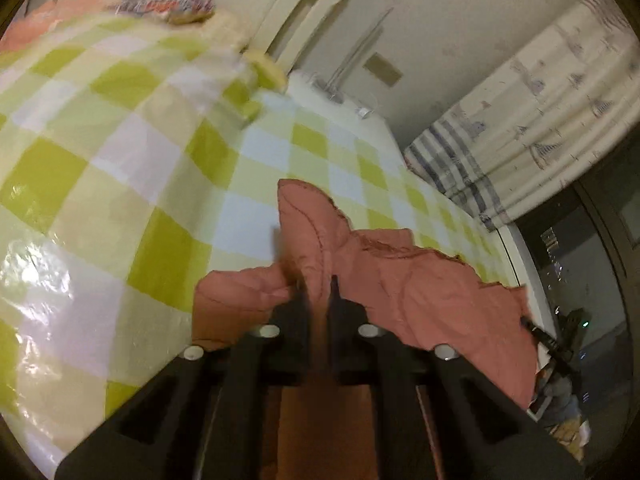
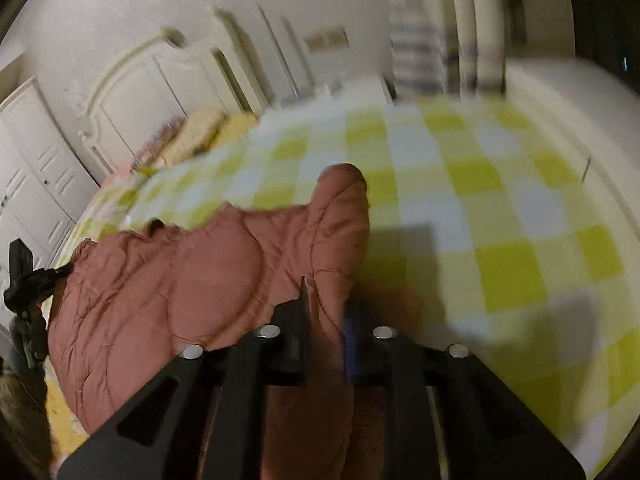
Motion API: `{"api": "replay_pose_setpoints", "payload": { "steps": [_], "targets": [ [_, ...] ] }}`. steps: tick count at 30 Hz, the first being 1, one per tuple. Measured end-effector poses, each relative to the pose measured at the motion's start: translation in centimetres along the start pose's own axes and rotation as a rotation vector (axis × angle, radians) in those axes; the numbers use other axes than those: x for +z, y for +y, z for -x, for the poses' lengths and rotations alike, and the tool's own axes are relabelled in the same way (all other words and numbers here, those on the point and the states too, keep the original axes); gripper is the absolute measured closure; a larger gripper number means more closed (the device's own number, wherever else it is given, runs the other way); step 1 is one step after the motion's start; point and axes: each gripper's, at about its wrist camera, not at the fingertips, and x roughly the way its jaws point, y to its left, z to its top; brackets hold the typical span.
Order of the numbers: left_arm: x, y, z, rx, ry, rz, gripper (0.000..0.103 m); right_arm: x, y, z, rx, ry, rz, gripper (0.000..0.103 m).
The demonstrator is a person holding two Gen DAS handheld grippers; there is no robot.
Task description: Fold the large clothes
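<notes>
I am holding a pink quilted jacket over the bed, which is wearing a yellow-green and white checked cover. My left gripper is pinching a fold of the jacket, its fingers nearly closed with the fabric running down between them. From this wrist the jacket is spreading away towards 3 o'clock, with a sleeve reaching up to 12 o'clock. My right gripper is likewise clamping the jacket, its fingers pressed almost together on the padded cloth. Here the bulk of the garment is lying towards 9 o'clock and a sleeve is pointing to 12 o'clock. A patterned curtain is hanging at 2 o'clock beyond the bed.
</notes>
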Motion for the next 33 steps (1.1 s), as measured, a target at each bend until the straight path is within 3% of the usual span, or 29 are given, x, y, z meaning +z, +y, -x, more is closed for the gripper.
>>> {"api": "replay_pose_setpoints", "payload": {
  "steps": [5, 8, 10, 14, 18, 22, 30, 33],
  "targets": [
    [-1.0, -2.9, 4.9, -0.003, -0.129, -0.110, 0.097, -1.0, 2.5, 4.7, -0.024, -0.134, 0.077, 0.091],
    [0.3, -4.0, 6.7, -0.017, -0.164, -0.112, 0.097, -0.3, 2.8, 6.6, -0.033, -0.188, 0.055, 0.091],
    [1.5, -4.7, 6.4, 0.019, -0.171, -0.115, 0.097, 0.9, 2.8, 6.4, -0.060, -0.199, 0.040, 0.091],
    [3.9, -4.4, 1.2, 0.151, -0.102, -0.090, 0.097, 3.7, 2.0, 1.7, -0.126, -0.131, -0.012, 0.091],
    [2.9, -1.9, -5.0, 0.302, 0.009, -0.047, 0.096, 2.7, 0.1, -4.7, -0.207, 0.016, -0.071, 0.091],
    [2.0, 0.6, -5.7, 0.258, 0.001, 0.029, 0.092, 1.6, -0.6, -6.1, -0.192, 0.029, -0.094, 0.091],
    [2.0, 0.8, -5.8, 0.262, -0.023, 0.035, 0.091, 1.3, -0.7, -6.1, -0.196, 0.020, -0.103, 0.091],
    [1.9, 1.0, -5.5, 0.249, -0.030, 0.056, 0.085, 1.6, -0.7, -6.2, -0.191, 0.023, -0.103, 0.087]
  ]
}}
